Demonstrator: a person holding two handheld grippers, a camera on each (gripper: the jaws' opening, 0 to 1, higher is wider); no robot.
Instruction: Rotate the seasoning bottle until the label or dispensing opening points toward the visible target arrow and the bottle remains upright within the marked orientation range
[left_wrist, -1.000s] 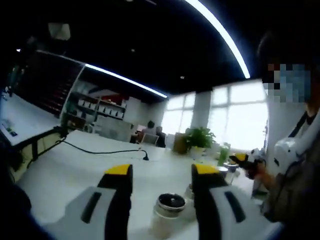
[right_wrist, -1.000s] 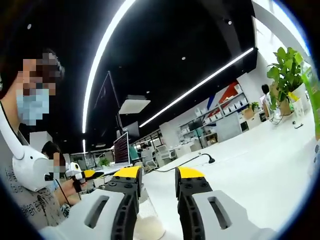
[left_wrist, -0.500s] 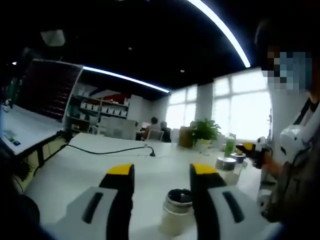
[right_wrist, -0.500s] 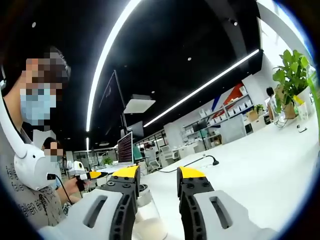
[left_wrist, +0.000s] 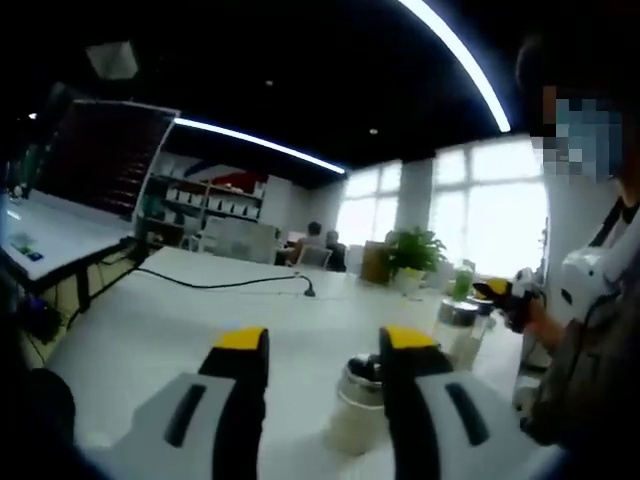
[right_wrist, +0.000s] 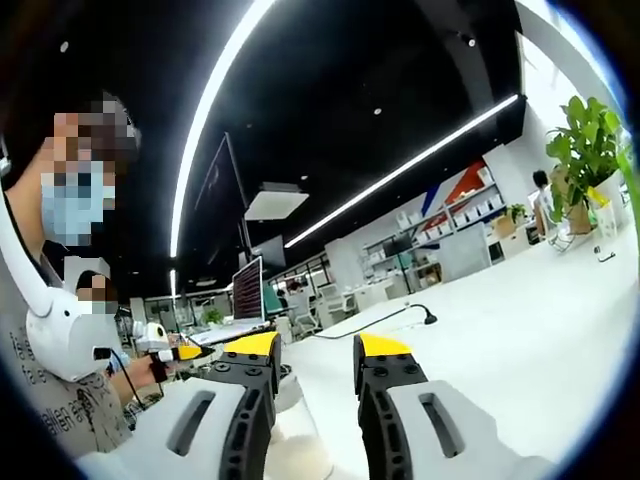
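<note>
Grippers come first in both views, each with two grey jaws tipped in yellow rising from the bottom edge. In the left gripper view, the left gripper (left_wrist: 325, 345) has its jaws apart, holding nothing. Just beyond them stands the seasoning bottle (left_wrist: 357, 420), a pale upright bottle with a dark cap; it sits on the white table (left_wrist: 150, 330) between the two jaws, close against the right-hand one, though whether it touches is unclear. No arrow mark can be made out on the table.

In the right gripper view, the right gripper (right_wrist: 315, 350) also has its jaws spread, with nothing between the tips. A pale rounded bottle body (right_wrist: 295, 445) shows low down beside the left-hand jaw, partly hidden by it.

Further out in the left gripper view, a second jar with a metal lid (left_wrist: 455, 330) stands on the table toward the right, and past it a green bottle (left_wrist: 461, 285). A black cable (left_wrist: 230, 285) trails across the tabletop. At the right edge a person (left_wrist: 590, 340) in a grey top wears a white device at the neck. A leafy potted plant (left_wrist: 415, 255) sits near bright windows, with shelves (left_wrist: 205, 205) along the far wall under long ceiling light strips
</note>
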